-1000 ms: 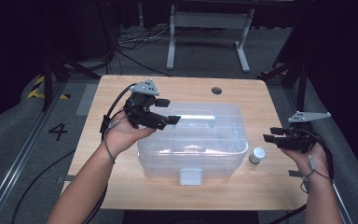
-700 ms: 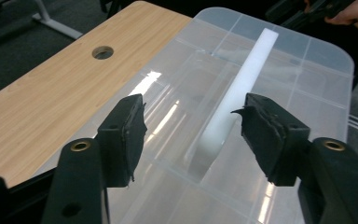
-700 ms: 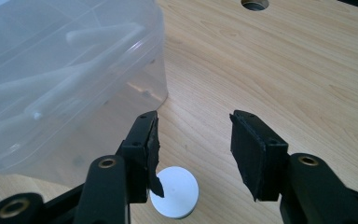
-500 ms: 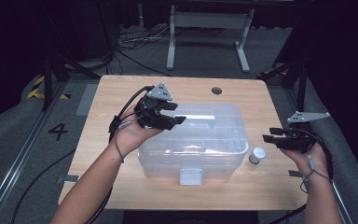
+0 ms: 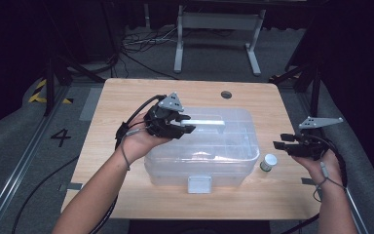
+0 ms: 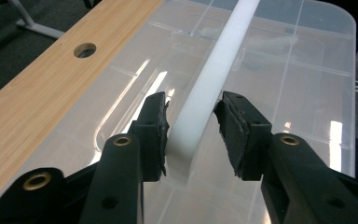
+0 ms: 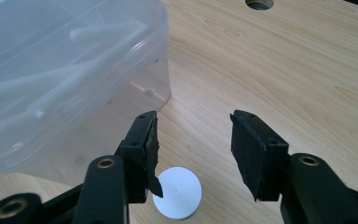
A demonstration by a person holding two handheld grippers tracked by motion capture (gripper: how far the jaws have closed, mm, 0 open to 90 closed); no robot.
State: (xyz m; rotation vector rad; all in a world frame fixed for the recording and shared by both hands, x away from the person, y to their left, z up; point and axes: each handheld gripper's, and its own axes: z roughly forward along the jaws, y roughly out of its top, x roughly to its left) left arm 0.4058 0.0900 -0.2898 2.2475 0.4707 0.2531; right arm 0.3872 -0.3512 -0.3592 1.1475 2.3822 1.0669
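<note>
The left gripper (image 5: 187,124) sits on top of the clear box (image 5: 233,146) in the middle of the table (image 5: 126,97). Its jaws have just been closing around the white handle (image 6: 209,79), one pad touching. At right, the right gripper (image 5: 278,144) is half open, holding nothing, above a small white-capped bottle (image 5: 269,162).

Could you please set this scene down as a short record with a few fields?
Surface: wooden table
Main thing: clear plastic box with its lid on
Handle: white bar along the lid top
Left gripper: fingers have just been closing, astride the bar's end; one finger touches or nearly touches it, a gap shows at the other
Right gripper: open, beside the box
Small thing: white-capped bottle on the table, right of the box, below the right gripper
</note>
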